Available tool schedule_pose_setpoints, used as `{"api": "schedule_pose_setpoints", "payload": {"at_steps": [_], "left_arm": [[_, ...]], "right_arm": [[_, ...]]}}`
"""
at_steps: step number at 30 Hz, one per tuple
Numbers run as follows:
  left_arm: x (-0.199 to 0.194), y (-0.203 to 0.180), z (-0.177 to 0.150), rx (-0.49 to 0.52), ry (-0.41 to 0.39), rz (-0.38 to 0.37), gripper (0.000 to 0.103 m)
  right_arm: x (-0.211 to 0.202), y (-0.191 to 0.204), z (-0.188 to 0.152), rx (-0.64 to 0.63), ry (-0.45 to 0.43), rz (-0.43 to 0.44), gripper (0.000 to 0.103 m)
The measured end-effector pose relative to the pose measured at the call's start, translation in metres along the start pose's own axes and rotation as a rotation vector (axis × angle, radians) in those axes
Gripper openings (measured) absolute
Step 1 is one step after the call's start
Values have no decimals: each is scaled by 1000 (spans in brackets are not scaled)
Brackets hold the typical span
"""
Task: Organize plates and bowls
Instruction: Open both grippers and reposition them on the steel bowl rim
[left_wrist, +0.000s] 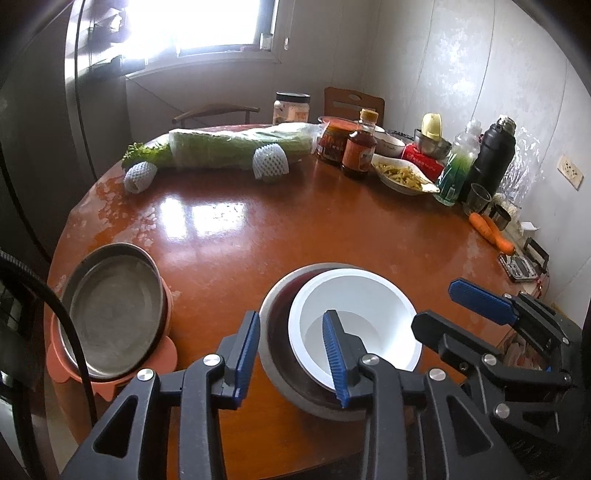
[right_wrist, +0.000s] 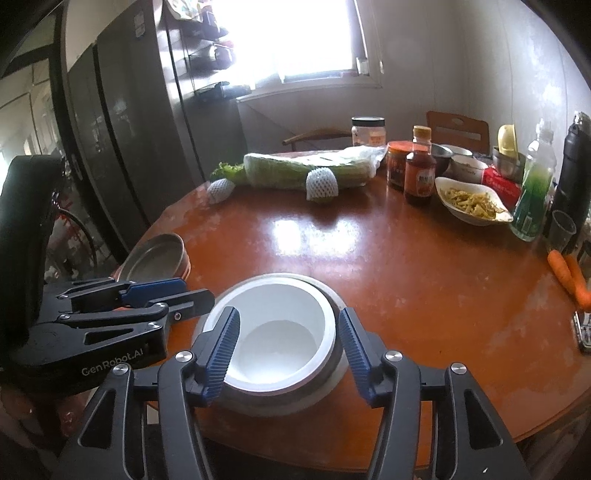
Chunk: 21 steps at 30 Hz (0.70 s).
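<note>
A white bowl (left_wrist: 369, 314) sits nested inside a grey metal bowl (left_wrist: 275, 325) at the near edge of the round brown table (left_wrist: 295, 229). My left gripper (left_wrist: 291, 354) is open, its fingers straddling the left rims of both bowls. My right gripper (right_wrist: 288, 354) is open, its fingers either side of the white bowl (right_wrist: 280, 332) in the grey bowl (right_wrist: 332, 373). A metal plate (left_wrist: 110, 314) rests on an orange dish (left_wrist: 166, 354) at the near left, also in the right wrist view (right_wrist: 155, 258).
At the back lie a wrapped cabbage (left_wrist: 236, 147), foam-netted fruits (left_wrist: 269, 162), jars and a sauce bottle (left_wrist: 360, 147), a dish of food (left_wrist: 402, 173), a green bottle (left_wrist: 458, 166), a black flask (left_wrist: 491, 155), cups and carrots (left_wrist: 491, 229). Chairs stand behind.
</note>
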<state>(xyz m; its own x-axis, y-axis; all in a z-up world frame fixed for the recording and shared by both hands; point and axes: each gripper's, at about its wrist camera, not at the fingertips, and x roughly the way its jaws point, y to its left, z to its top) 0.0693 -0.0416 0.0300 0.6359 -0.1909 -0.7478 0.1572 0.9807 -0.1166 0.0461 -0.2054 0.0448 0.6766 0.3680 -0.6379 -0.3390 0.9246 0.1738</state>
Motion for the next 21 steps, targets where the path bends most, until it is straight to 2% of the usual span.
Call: {"api": "schedule_pose_setpoints", "payload": {"at_steps": [3, 10, 21], "left_arm": [[-2, 4, 0, -15, -2, -5, 46], [3, 13, -3, -53, 19, -12, 55], [33, 3, -5, -44, 82, -28, 60]], "right_arm": [[-4, 1, 2, -2, -5, -1, 62], [-3, -9, 1, 15, 8, -36, 68], [18, -21, -11, 57, 68, -24, 72]]}}
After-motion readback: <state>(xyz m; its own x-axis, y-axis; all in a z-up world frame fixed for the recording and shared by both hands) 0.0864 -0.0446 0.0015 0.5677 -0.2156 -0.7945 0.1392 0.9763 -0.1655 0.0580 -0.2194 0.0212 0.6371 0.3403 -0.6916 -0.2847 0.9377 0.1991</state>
